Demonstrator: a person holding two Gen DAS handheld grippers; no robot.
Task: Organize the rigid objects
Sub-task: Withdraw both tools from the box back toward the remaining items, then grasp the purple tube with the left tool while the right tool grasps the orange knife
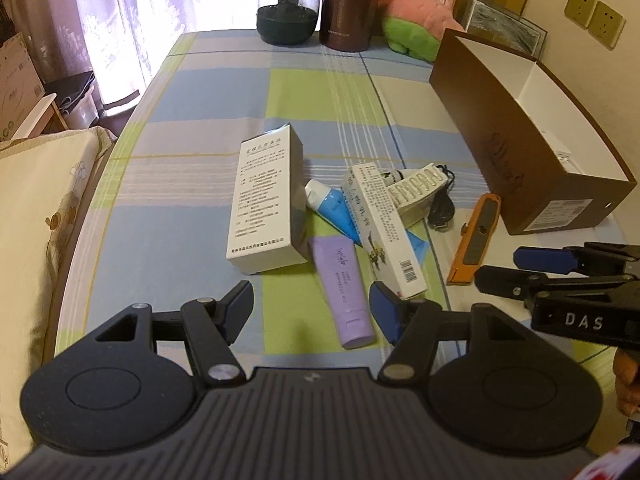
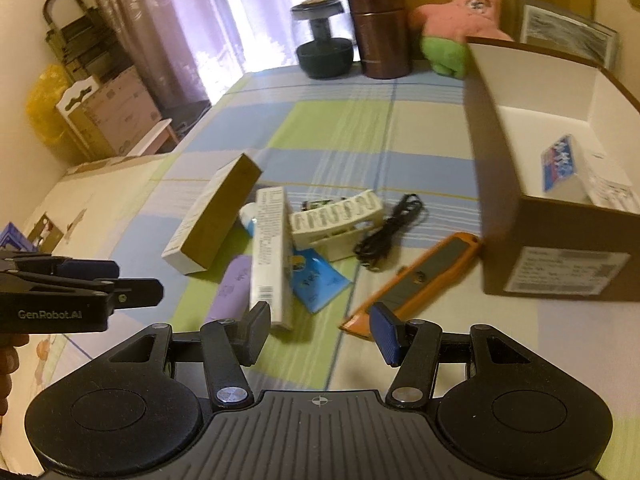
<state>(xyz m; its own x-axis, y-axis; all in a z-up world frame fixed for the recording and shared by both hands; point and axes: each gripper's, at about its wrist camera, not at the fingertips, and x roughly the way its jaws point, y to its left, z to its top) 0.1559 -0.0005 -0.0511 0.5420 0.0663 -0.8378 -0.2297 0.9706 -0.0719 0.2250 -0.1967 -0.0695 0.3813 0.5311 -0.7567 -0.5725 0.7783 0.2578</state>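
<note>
A: Okay, quick pass; left gripper point(image 1: 311, 312) first?

B: Jaws apart, nothing between the pads; it hangs over the checked cloth point(image 1: 192, 216); the purple tube point(image 1: 344, 292) lies just ahead of it, cap end nearest the right finger; the big white carton point(image 1: 266, 200) sits ahead and to the left of the tube, touching it.

A: And the right gripper point(image 2: 320, 322)?

B: Also spread, empty; the orange utility knife point(image 2: 420, 280) lies flat just beyond its right finger, tip close to the blue pad; the long narrow box point(image 2: 270, 256) runs up from its left finger, resting over the blue tube point(image 2: 316, 280).

A: Rest of the pile?

B: White clip-like plastic piece point(image 2: 340, 216) farther ahead, touching the narrow box; black cable point(image 2: 388, 228) coiled just right of it, between it and the knife.

A: Where's the container?

B: Brown box point(image 2: 560, 248), open top, ahead and right of the right gripper, the knife's far end near its corner; a small packet point(image 2: 560, 162) already lies inside; other contents too blurred to tell.

A: Background?

B: Dark jar point(image 1: 288, 4), brown canister point(image 1: 350, 4), pink plush point(image 1: 424, 4) at the far edge, well apart from both grippers.
</note>
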